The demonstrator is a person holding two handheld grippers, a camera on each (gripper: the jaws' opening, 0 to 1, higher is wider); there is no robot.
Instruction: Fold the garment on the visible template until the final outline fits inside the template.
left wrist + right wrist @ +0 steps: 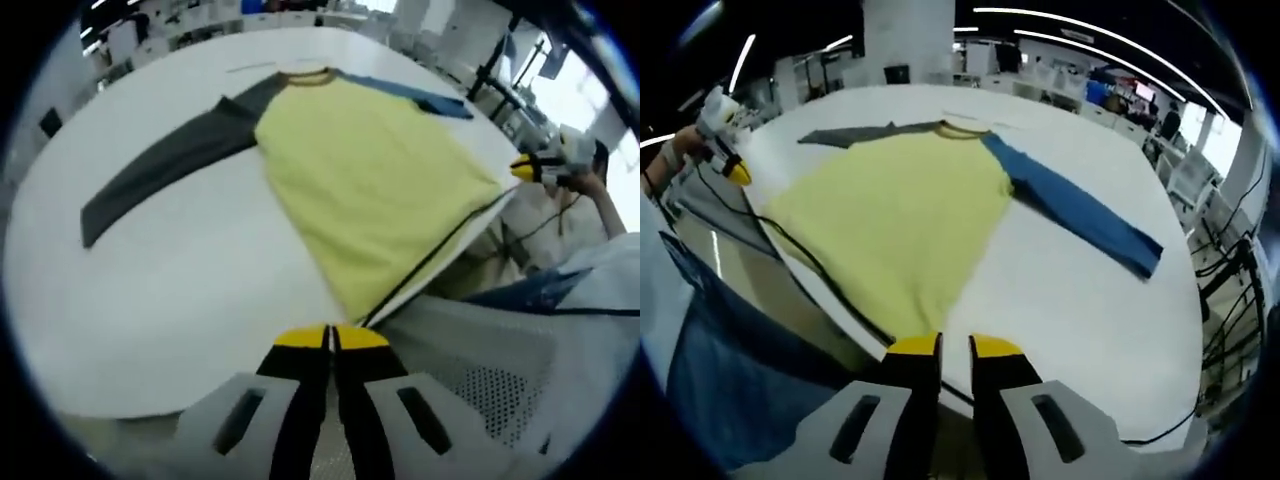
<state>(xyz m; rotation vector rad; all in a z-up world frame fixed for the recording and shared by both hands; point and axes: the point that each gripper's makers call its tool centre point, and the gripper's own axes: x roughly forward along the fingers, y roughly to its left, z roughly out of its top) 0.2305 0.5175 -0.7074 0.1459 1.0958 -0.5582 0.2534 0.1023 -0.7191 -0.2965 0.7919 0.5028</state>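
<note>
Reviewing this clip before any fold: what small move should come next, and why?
Probably bring the right gripper toward the blue sleeve to fold it inward: the shirt lies flat on the white table, both sleeves spread, nothing held.

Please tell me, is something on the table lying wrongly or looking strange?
Yes. The yellow shirt lies flat but its hem hangs over the white table's near edge. A black cable runs along that edge under the hem. The sleeves differ: one grey, one blue.
</note>
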